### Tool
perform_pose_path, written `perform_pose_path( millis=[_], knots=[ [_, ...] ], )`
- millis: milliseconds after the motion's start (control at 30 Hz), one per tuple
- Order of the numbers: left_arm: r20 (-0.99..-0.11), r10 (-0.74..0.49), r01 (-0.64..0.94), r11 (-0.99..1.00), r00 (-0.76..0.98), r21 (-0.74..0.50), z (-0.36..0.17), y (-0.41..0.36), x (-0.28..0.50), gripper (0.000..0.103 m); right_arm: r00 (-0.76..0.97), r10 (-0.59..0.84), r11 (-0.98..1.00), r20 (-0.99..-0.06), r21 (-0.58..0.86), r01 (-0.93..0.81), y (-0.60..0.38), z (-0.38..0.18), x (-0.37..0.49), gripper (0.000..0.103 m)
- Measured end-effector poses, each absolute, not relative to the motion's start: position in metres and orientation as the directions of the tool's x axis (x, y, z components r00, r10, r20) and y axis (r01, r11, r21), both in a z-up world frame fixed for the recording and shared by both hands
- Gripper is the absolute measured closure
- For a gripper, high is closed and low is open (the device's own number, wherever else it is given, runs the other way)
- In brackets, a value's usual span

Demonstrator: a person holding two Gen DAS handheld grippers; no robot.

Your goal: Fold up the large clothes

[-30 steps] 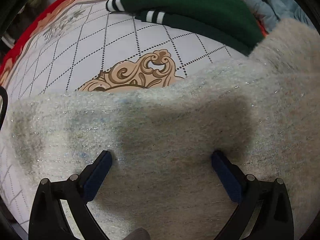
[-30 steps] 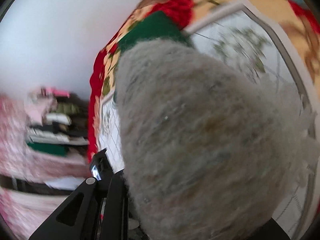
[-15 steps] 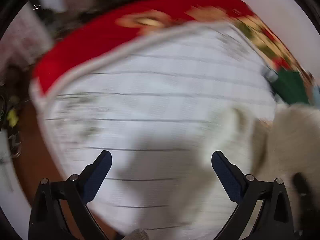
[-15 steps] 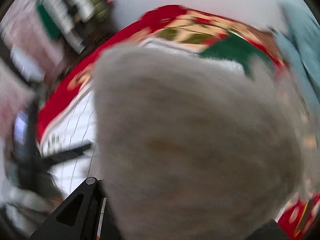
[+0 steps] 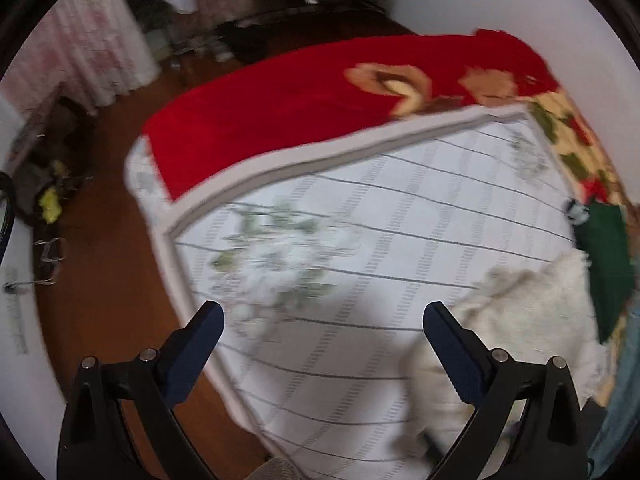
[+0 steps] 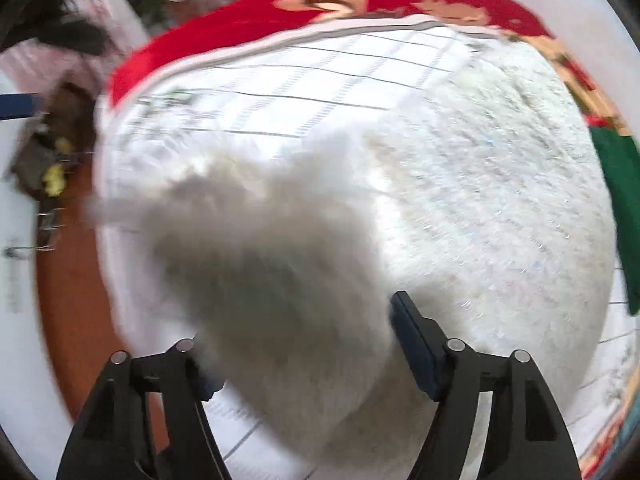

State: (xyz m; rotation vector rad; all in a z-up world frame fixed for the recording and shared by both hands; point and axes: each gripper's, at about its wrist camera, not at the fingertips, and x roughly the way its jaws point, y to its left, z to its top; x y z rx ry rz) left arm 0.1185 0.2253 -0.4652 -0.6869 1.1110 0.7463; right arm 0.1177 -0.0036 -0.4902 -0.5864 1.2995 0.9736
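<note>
A fuzzy cream sweater (image 6: 500, 200) lies spread on the white quilted bed cover (image 6: 320, 80). A blurred bunch of it (image 6: 272, 264) sits between the jaws of my right gripper (image 6: 298, 320), which are opening; the right pad (image 6: 412, 332) stands at the cloth's edge and the left pad is hidden behind it. My left gripper (image 5: 320, 312) is open with nothing in it, above the bare bed cover (image 5: 360, 220) near the bed's corner. In that view the sweater (image 5: 540, 320) lies just right of the right finger.
A dark green garment (image 5: 608, 264) lies at the right edge, beyond the sweater (image 6: 620, 184). A red flowered blanket (image 5: 300, 96) covers the bed's far side. Wooden floor (image 5: 100, 300) with clutter (image 5: 48, 200) lies left of the bed, hanging clothes beyond.
My left gripper has swung off the sweater to the bed's corner, still open. My right gripper carried the gripped sweater across and its jaws have spread; the sweater now lies on the bed.
</note>
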Motion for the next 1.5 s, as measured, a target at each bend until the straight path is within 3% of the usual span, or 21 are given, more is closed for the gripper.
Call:
perform_pose_path(
  millis=[133, 300, 367, 400, 467, 500, 567, 633, 667, 800, 933, 1000, 1033, 1067, 1133, 1233, 1300, 1367, 1400, 1467, 1500],
  knots=[
    [-0.944, 0.060, -0.735, 0.645, 0.323, -0.210, -0.476, 0.207, 0.150, 0.001, -0.232, 0.359, 0.572, -0.904, 0.409, -0.711, -0.062, -0.461, 0.149, 0.028],
    [-0.939, -0.205, -0.635, 0.695, 0.276, -0.339, -0.546, 0.180, 0.195, 0.001, -0.182, 0.386, 0.788, -0.905, 0.425, -0.445, -0.156, -0.447, 0.184, 0.028],
    [-0.940, -0.266, -0.598, 0.725, 0.216, -0.342, -0.571, 0.164, 0.206, 0.007, -0.152, 0.375, 0.842, -0.914, 0.405, -0.358, -0.183, -0.452, 0.198, 0.028],
    [-0.940, -0.272, -0.577, 0.742, 0.203, -0.340, -0.577, 0.157, 0.208, 0.016, -0.135, 0.365, 0.873, -0.921, 0.389, -0.292, -0.202, -0.458, 0.205, 0.028],
    [-0.952, -0.235, -0.551, 0.777, 0.196, -0.306, -0.577, 0.142, 0.207, 0.049, -0.126, 0.386, 0.895, -0.914, 0.404, -0.190, -0.223, -0.466, 0.213, 0.028],
    [-0.954, -0.207, -0.531, 0.795, 0.216, -0.293, -0.570, 0.137, 0.204, 0.056, -0.120, 0.395, 0.898, -0.911, 0.410, -0.159, -0.230, -0.469, 0.216, 0.028],
    [-0.951, -0.183, -0.529, 0.797, 0.249, -0.292, -0.553, 0.134, 0.197, 0.080, -0.102, 0.421, 0.896, -0.901, 0.431, -0.107, -0.237, -0.470, 0.222, 0.028],
    [-0.932, -0.199, -0.563, 0.752, 0.304, -0.344, -0.528, 0.136, 0.185, 0.094, -0.080, 0.428, 0.896, -0.900, 0.434, -0.096, -0.237, -0.466, 0.224, 0.028],
    [-0.923, -0.205, -0.570, 0.737, 0.325, -0.364, -0.518, 0.137, 0.180, 0.094, -0.071, 0.434, 0.892, -0.898, 0.439, -0.103, -0.235, -0.463, 0.225, 0.028],
    [-0.918, -0.222, -0.596, 0.705, 0.329, -0.385, -0.504, 0.133, 0.159, 0.095, -0.064, 0.446, 0.883, -0.893, 0.451, -0.131, -0.217, -0.452, 0.219, 0.028],
    [-0.947, -0.229, -0.654, 0.685, 0.225, -0.321, -0.545, 0.136, 0.140, 0.094, -0.054, 0.444, 0.880, -0.894, 0.447, -0.162, -0.195, -0.443, 0.229, 0.029],
    [-0.958, -0.228, -0.667, 0.688, 0.176, -0.286, -0.572, 0.139, 0.133, 0.093, -0.064, 0.411, 0.889, -0.909, 0.416, -0.190, -0.180, -0.445, 0.231, 0.038],
    [-0.958, -0.233, -0.665, 0.691, 0.166, -0.284, -0.581, 0.140, 0.132, 0.090, -0.078, 0.384, 0.897, -0.920, 0.392, -0.205, -0.173, -0.448, 0.232, 0.053],
    [-0.961, -0.225, -0.663, 0.697, 0.161, -0.274, -0.587, 0.142, 0.132, 0.087, -0.111, 0.341, 0.906, -0.933, 0.358, -0.225, -0.163, -0.459, 0.234, 0.062],
    [-0.956, -0.241, -0.662, 0.691, 0.169, -0.291, -0.590, 0.145, 0.134, 0.084, -0.162, 0.230, 0.933, -0.959, 0.265, -0.245, -0.149, -0.492, 0.236, 0.067],
    [-0.970, -0.198, -0.646, 0.724, 0.140, -0.242, -0.567, 0.148, 0.141, 0.077, -0.191, 0.181, 0.943, -0.965, 0.225, -0.247, -0.139, -0.510, 0.247, 0.067],
    [-0.975, -0.155, -0.634, 0.741, 0.159, -0.221, -0.540, 0.151, 0.148, 0.064, -0.234, 0.189, 0.945, -0.954, 0.241, -0.223, -0.140, -0.499, 0.255, 0.066],
    [-0.968, -0.132, -0.617, 0.751, 0.212, -0.237, -0.514, 0.155, 0.155, 0.016, -0.241, 0.251, 0.934, -0.938, 0.300, -0.194, -0.147, -0.482, 0.261, 0.064],
    [-0.960, -0.124, -0.607, 0.752, 0.251, -0.256, -0.503, 0.157, 0.160, 0.011, -0.226, 0.297, 0.927, -0.928, 0.337, -0.166, -0.156, -0.471, 0.264, 0.061],
    [-0.948, -0.106, -0.578, 0.771, 0.299, -0.268, -0.486, 0.159, 0.176, 0.010, -0.177, 0.332, 0.925, -0.926, 0.357, -0.130, -0.175, -0.453, 0.270, 0.039],
    [-0.945, -0.094, -0.561, 0.785, 0.313, -0.264, -0.481, 0.160, 0.190, 0.010, -0.162, 0.338, 0.925, -0.927, 0.359, -0.121, -0.181, -0.449, 0.272, 0.036]
  ],
)
